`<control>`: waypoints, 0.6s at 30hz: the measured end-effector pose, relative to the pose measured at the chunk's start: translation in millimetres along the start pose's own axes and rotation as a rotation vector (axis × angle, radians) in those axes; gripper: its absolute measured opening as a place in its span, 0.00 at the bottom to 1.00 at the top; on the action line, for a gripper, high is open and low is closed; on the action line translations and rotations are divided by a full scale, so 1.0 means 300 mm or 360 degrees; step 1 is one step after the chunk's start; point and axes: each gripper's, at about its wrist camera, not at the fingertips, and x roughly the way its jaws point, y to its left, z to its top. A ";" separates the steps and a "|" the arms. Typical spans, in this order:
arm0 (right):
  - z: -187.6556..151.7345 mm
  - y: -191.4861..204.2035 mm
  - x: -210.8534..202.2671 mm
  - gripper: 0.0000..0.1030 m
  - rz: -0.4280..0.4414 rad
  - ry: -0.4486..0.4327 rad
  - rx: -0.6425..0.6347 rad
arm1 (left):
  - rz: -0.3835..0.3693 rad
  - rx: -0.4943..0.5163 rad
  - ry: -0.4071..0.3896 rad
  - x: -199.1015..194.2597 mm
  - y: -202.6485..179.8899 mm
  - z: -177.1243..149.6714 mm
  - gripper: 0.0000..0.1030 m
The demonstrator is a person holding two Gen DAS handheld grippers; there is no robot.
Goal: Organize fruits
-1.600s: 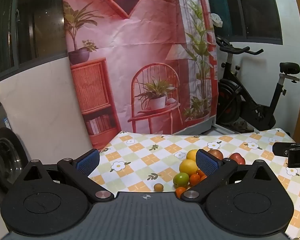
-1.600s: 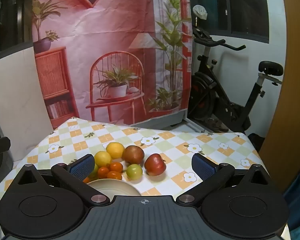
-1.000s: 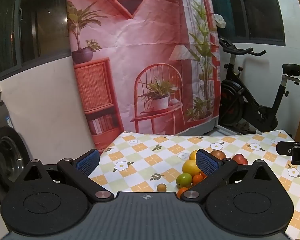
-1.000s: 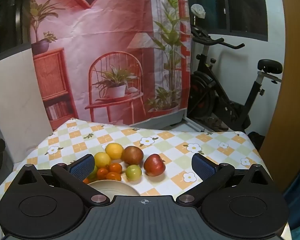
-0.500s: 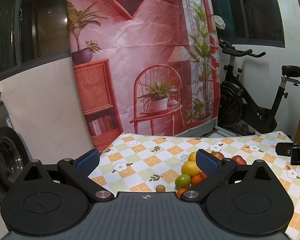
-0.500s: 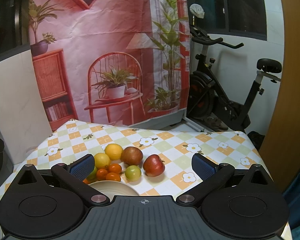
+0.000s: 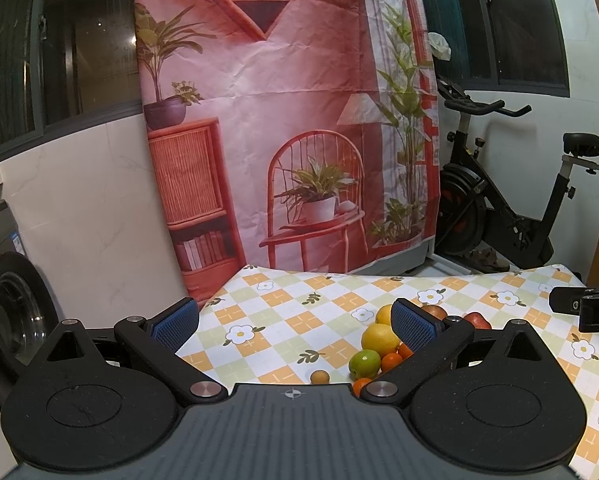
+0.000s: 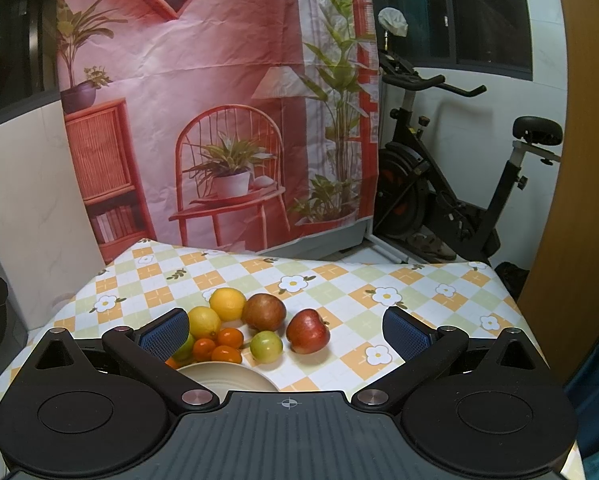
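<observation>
Little has changed from half a second ago: both views have shifted only slightly, and the fruit has not moved. The left gripper (image 7: 295, 322) and right gripper (image 8: 285, 330) are spread wide, holding and touching nothing. On the checked tablecloth (image 8: 339, 276) a red apple (image 8: 308, 331), lemons (image 8: 227, 303) and small oranges (image 8: 227, 354) cluster beside a cream plate (image 8: 227, 376).
</observation>
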 end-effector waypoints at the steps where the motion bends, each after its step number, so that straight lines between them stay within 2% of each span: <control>1: 0.000 0.000 0.000 1.00 0.0001 0.0000 0.0000 | 0.0000 0.0000 -0.0001 0.000 0.000 0.000 1.00; 18: -0.005 -0.001 -0.001 1.00 0.0000 -0.0003 0.0000 | 0.0002 -0.0003 0.0002 -0.001 -0.002 -0.001 1.00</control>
